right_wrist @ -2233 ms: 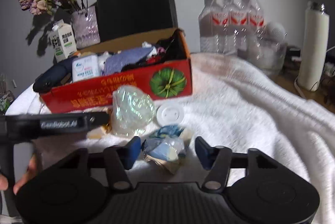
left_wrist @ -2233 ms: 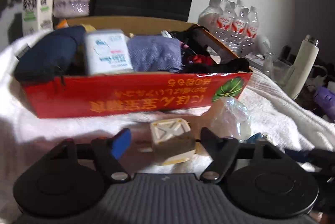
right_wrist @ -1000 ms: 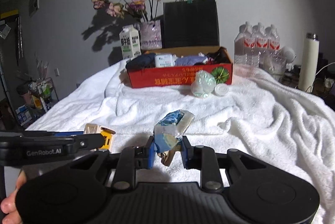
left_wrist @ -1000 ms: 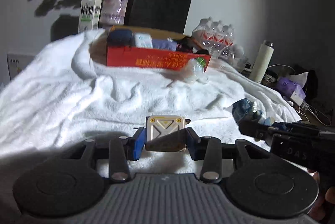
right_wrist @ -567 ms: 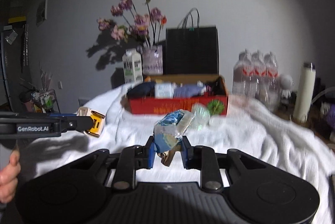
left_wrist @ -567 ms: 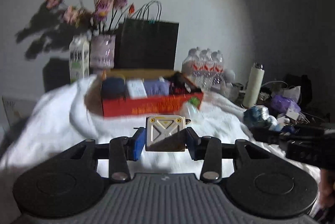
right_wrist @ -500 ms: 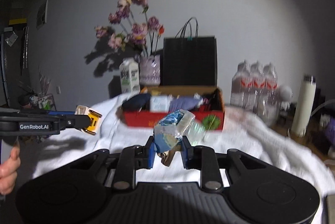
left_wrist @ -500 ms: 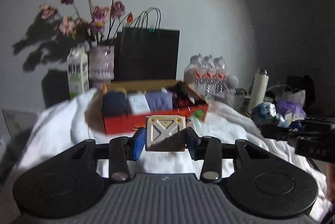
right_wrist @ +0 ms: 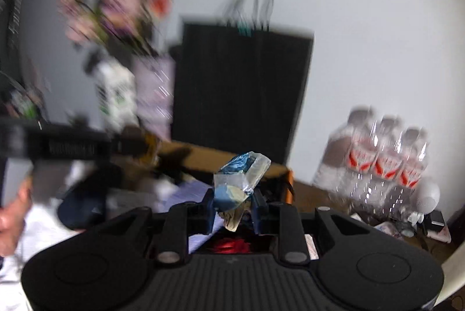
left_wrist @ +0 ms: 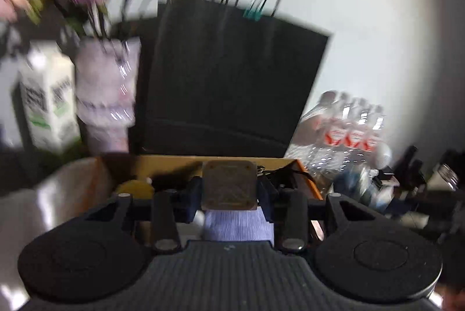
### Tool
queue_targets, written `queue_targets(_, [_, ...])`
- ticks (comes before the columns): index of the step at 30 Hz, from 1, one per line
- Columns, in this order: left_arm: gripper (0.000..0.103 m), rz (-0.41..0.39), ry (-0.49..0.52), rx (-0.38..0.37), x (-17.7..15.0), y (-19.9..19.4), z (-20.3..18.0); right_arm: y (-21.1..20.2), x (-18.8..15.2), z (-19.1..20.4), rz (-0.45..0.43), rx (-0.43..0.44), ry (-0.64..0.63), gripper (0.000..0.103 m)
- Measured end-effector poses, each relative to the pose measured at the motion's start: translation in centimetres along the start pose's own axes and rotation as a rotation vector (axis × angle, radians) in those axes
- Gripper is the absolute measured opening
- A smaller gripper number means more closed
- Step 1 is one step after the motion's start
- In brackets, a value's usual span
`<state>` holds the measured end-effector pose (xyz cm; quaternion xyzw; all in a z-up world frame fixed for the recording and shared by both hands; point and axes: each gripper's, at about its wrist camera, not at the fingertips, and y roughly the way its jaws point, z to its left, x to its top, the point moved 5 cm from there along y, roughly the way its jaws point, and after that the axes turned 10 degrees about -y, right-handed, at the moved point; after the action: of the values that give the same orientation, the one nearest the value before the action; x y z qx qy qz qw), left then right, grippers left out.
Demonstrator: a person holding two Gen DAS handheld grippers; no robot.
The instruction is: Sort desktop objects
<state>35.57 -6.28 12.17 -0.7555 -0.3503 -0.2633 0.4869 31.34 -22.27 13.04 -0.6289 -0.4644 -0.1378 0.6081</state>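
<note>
Above the cardboard box [left_wrist: 162,164], a square block [left_wrist: 229,184] is clamped by the left gripper [left_wrist: 229,194], and a crumpled blue wrapper [right_wrist: 239,178] is pinched between the right gripper's [right_wrist: 232,209] narrow jaws.

Right gripper [right_wrist: 231,212] clamps a crumpled blue wrapper [right_wrist: 239,180] above the cardboard box [right_wrist: 279,174]. Left gripper [right_wrist: 136,145] enters from frame left, blurred. Black paper bag [right_wrist: 241,90] behind box; water bottles [right_wrist: 383,157] right.
</note>
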Motion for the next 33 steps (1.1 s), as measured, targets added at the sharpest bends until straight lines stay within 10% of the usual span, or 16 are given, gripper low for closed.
queue_targets(6, [0.043,0.09,0.008,0.041,0.2,8.7,-0.3,8.8,-1.6,-0.5,0.158,-0.081,-0.104,0.027])
queue_targets(10, [0.074,0.015,0.041,0.035,0.8,8.4,-0.3,10.1,-1.5,-0.8,0.149,-0.107,-0.147,0.051])
queue_targets(14, [0.089,-0.012,0.034,0.001,1.7,5.5,0.3,8.0,-0.6,-1.8,0.065,-0.047,-0.039,0.06])
queue_targets(23, [0.102,0.006,-0.021,0.232,1.0,-2.4,1.4,0.5,0.6,-0.8,-0.013,0.056,0.175,0.071])
queue_targets(33, [0.102,-0.093,0.081,0.148,-7.2,-15.8,1.2,-11.1,-4.7,4.4,-0.159,0.149,0.259,0.079])
